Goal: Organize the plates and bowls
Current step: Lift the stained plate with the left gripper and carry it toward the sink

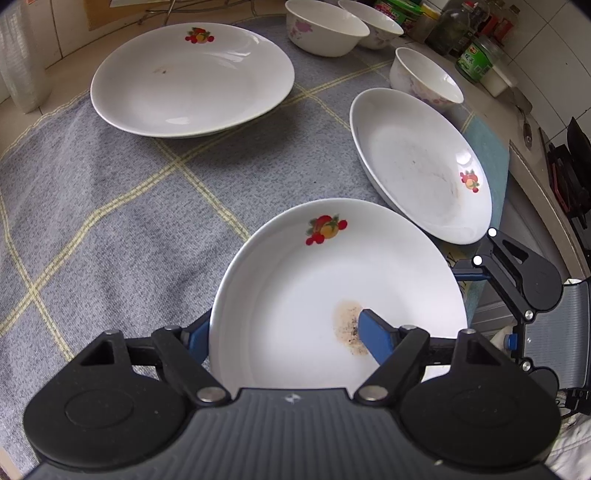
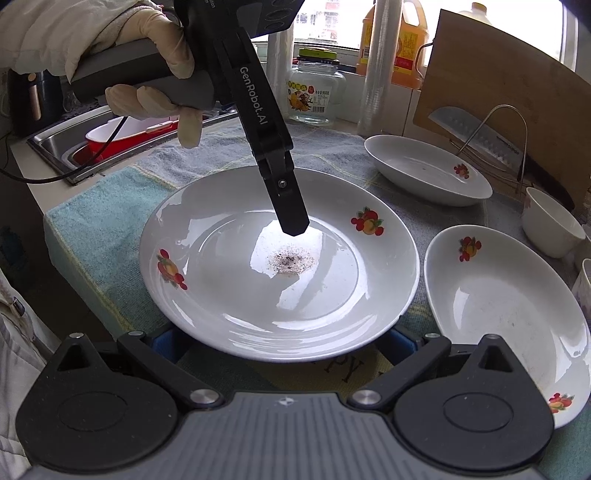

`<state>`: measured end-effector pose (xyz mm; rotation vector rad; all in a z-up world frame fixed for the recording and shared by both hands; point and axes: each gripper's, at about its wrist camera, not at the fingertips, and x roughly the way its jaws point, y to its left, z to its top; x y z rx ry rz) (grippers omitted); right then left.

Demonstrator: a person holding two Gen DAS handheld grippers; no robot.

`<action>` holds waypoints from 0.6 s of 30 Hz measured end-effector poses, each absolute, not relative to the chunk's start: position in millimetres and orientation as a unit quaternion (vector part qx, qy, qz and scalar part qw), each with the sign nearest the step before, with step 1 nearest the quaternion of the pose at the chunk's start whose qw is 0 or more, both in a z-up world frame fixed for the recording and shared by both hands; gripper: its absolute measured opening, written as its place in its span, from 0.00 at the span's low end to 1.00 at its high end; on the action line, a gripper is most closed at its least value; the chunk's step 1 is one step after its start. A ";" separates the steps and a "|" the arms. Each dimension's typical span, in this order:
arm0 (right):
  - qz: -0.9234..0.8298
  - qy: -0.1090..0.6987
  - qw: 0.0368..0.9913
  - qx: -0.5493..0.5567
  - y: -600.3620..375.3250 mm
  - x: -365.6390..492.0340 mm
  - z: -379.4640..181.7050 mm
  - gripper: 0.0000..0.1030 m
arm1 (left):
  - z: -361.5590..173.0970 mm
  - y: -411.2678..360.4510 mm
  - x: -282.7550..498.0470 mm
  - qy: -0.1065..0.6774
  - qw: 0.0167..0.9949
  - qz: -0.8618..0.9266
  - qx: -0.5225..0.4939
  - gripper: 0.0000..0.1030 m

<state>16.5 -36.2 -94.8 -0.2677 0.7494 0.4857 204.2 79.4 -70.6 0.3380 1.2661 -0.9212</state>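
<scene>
My left gripper (image 1: 284, 332) is shut on the rim of a white fruit-print plate (image 1: 295, 280) with a brown stain, one finger under it and one inside. The same plate (image 2: 229, 280) fills the right wrist view, held above the cloth, with the left gripper (image 2: 291, 221) reaching in from above. My right gripper (image 2: 284, 343) is open, its blue fingers under the plate's near edge. Two more fruit-print plates lie on the cloth, one far left (image 1: 192, 77) and one right (image 1: 417, 162). Three white bowls (image 1: 325, 29) stand at the back.
A grey checked cloth (image 1: 110, 206) covers the counter. Jars and bottles (image 1: 476, 59) line the back right. A sink with a red tub (image 2: 110, 136), a glass jar (image 2: 314, 92), an oil bottle, a cutting board and a knife rack (image 2: 491, 140) stand behind.
</scene>
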 end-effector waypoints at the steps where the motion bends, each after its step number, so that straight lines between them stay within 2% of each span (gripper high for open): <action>1: 0.233 0.362 0.893 -0.129 -36.0 16.2 -94.6 1.00 | -70.7 79.1 203.4 0.566 0.696 -0.414 0.154 0.77; 18: 0.224 0.368 0.892 -0.137 -32.2 19.3 -87.9 1.00 | -64.8 84.6 201.4 0.551 0.707 -0.415 0.157 0.76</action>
